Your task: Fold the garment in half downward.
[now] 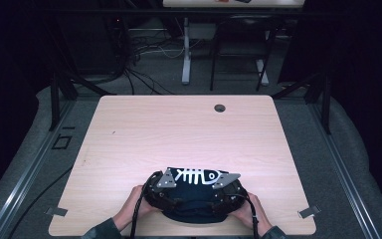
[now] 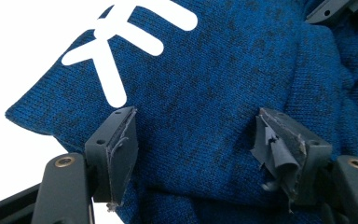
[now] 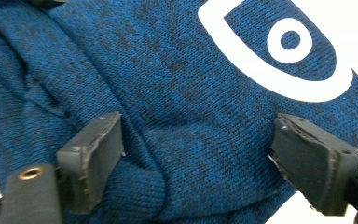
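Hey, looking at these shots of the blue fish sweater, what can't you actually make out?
- High view: the near part of the blue sweater is covered by the left gripper and right gripper.
- Both gripper views: the white fish print is cut off by frame edges.
- Table behind the cloth is overexposed.

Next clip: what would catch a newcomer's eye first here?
The dark blue knit garment with a white fish-skeleton print, bunched at the near edge of the pale wooden table. The left gripper and right gripper sit over it from either side, jaws spread with the knit between them. Behind the table, tangled cables lie on the dark floor.
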`<state>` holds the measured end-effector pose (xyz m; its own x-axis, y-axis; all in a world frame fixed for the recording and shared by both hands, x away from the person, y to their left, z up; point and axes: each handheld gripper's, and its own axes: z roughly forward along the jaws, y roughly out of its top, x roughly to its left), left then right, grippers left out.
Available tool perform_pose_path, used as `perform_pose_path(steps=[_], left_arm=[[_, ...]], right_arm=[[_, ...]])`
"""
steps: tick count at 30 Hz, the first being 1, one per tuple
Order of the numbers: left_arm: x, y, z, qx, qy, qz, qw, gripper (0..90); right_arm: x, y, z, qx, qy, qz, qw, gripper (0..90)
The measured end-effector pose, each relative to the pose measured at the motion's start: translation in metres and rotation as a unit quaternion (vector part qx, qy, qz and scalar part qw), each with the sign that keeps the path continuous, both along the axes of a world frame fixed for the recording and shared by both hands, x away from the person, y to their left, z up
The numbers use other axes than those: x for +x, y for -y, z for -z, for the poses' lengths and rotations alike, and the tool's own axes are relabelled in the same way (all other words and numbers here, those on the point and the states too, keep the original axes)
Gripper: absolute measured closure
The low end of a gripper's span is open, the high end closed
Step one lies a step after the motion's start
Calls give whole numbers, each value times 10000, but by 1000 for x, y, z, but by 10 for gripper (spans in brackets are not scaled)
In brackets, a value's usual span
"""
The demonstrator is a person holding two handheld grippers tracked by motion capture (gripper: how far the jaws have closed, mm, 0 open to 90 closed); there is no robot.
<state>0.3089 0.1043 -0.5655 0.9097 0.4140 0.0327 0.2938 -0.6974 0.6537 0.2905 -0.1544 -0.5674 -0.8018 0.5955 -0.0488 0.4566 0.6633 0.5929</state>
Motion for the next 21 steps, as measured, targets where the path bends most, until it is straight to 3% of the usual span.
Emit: perform_pose_path(steps=[5,12,21], left_arm=[[3,-1,2,-59,66,-15,10000,294],[22,-5,4,-126,84,-102,9998,293],[52,-9,6,-253,110,-210,9994,293]], right_arm=[[11,2,4,87,-199,46,9998,71],[26,-3,4,-5,-99,180,9998,64],[53,-6,5,73,-69,357,9993,60]])
